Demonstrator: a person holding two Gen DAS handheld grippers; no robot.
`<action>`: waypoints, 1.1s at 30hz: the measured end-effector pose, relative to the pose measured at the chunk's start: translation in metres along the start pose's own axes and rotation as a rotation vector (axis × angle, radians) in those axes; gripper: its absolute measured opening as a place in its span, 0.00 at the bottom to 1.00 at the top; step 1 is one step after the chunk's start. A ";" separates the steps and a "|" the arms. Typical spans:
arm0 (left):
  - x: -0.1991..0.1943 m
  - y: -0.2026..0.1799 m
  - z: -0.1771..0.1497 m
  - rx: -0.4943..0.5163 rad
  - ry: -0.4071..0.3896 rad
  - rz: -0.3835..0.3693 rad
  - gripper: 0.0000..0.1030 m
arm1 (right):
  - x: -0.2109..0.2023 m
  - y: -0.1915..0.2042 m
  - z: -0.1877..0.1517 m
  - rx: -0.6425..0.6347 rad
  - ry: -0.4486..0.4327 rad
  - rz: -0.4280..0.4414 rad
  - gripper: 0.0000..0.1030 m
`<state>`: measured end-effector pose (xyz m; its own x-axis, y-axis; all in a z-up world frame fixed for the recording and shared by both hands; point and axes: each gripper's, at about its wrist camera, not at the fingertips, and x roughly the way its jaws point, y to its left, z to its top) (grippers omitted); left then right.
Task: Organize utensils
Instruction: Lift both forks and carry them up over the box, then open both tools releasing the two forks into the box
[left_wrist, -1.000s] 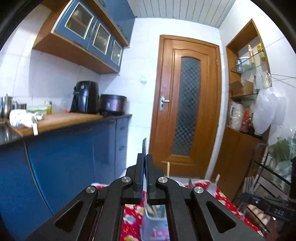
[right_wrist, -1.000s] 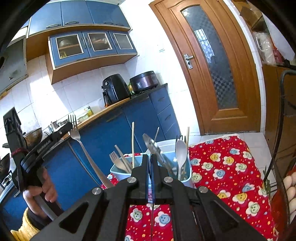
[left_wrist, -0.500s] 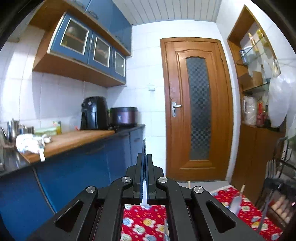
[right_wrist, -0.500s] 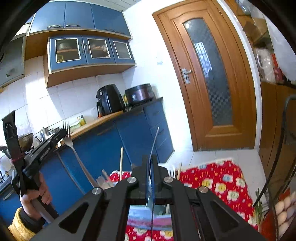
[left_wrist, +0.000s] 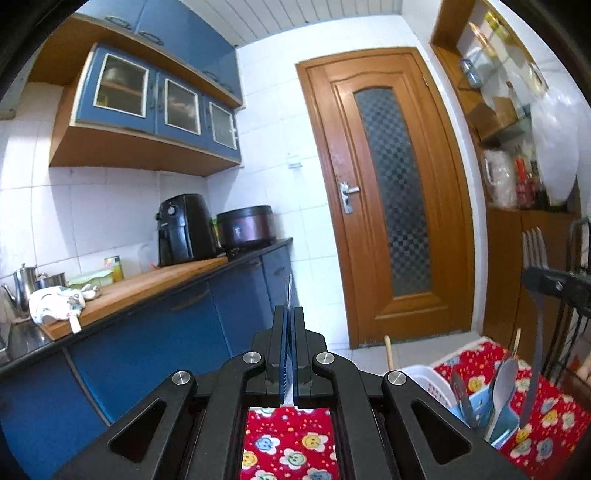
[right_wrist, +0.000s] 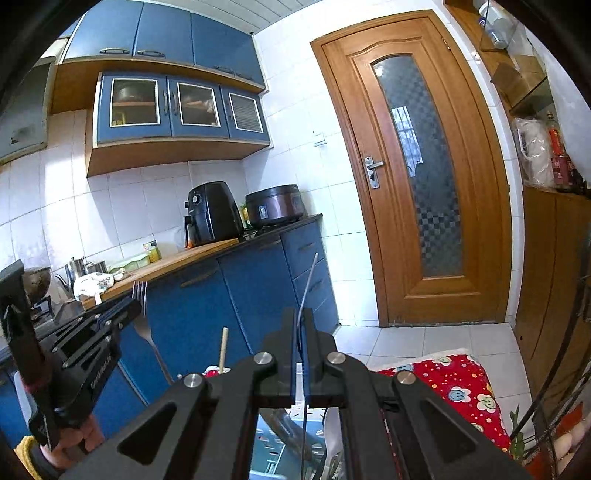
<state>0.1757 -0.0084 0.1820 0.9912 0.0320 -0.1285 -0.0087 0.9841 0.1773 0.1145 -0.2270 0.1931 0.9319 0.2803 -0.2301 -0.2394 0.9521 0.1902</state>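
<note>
Left wrist view shows the left tongs pinched shut on a thin steel fork, seen edge-on as a narrow blade rising between the black jaws. Below lies a red floral tablecloth, and at lower right a white-and-blue plastic utensil caddy holds a grey spoon and wooden chopsticks. Right wrist view shows the right tongs clamped on another slim fork, also edge-on; its tines appear at the left view's right edge. The black frame hides much of the caddy. Blue cabinets, a black air fryer and a wooden door stand behind.
</note>
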 end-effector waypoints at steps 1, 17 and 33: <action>0.001 -0.002 -0.002 0.005 0.005 -0.004 0.01 | 0.003 0.000 -0.002 -0.008 -0.001 -0.002 0.03; 0.010 -0.013 -0.036 -0.044 0.088 -0.063 0.02 | 0.022 0.000 -0.043 -0.105 0.047 -0.035 0.03; -0.014 -0.003 -0.033 -0.161 0.142 -0.144 0.17 | -0.021 0.004 -0.034 -0.045 0.034 0.020 0.37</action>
<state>0.1575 -0.0062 0.1506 0.9554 -0.0980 -0.2787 0.0994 0.9950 -0.0091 0.0848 -0.2243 0.1661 0.9171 0.3029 -0.2591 -0.2709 0.9505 0.1521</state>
